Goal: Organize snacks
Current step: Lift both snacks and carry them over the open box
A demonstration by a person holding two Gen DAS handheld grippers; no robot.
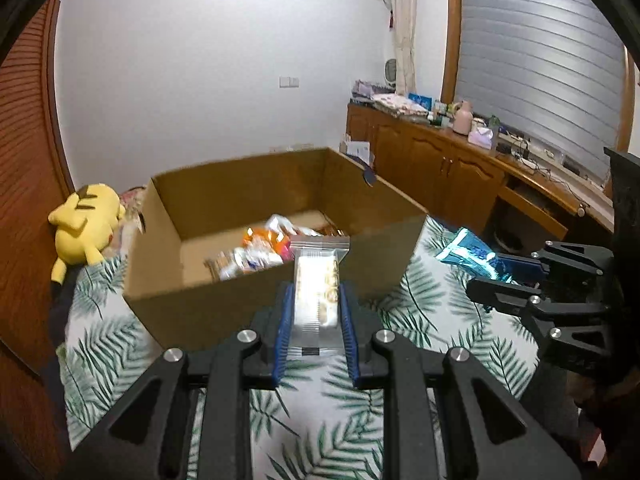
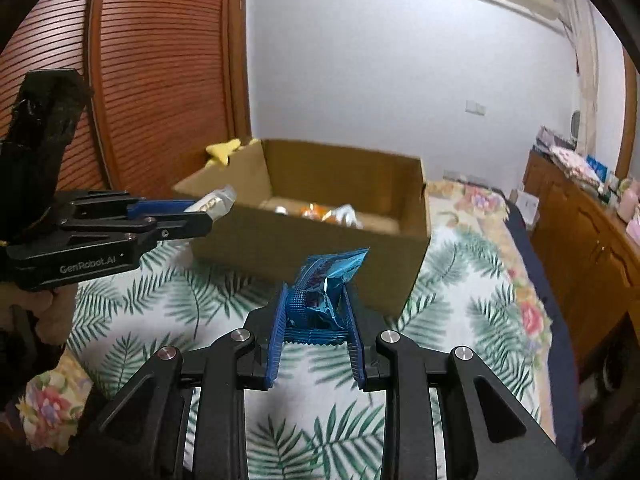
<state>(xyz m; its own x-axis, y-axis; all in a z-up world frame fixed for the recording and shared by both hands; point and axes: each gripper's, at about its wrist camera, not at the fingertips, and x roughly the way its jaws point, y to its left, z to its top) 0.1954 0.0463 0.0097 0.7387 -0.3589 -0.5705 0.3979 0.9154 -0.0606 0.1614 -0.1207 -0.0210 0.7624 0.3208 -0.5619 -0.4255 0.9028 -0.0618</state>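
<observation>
An open cardboard box (image 1: 256,296) (image 2: 320,252) stands on the leaf-print bedspread, with several snack packets (image 1: 256,252) (image 2: 324,212) lying inside. My left gripper (image 1: 316,300) (image 2: 212,208) is shut on a clear-wrapped pale biscuit pack (image 1: 318,280) (image 2: 216,200), held above the box's near wall. My right gripper (image 2: 316,300) (image 1: 492,276) is shut on a shiny blue foil snack packet (image 2: 328,276) (image 1: 472,252), held over the bedspread just short of the box's near wall.
A yellow plush toy (image 1: 84,228) (image 2: 224,150) lies behind the box by a wooden slatted door (image 2: 152,72). A wooden cabinet (image 1: 448,164) (image 2: 580,232) with clutter on top runs along the right. The bedspread (image 1: 332,412) (image 2: 312,424) stretches in front of the box.
</observation>
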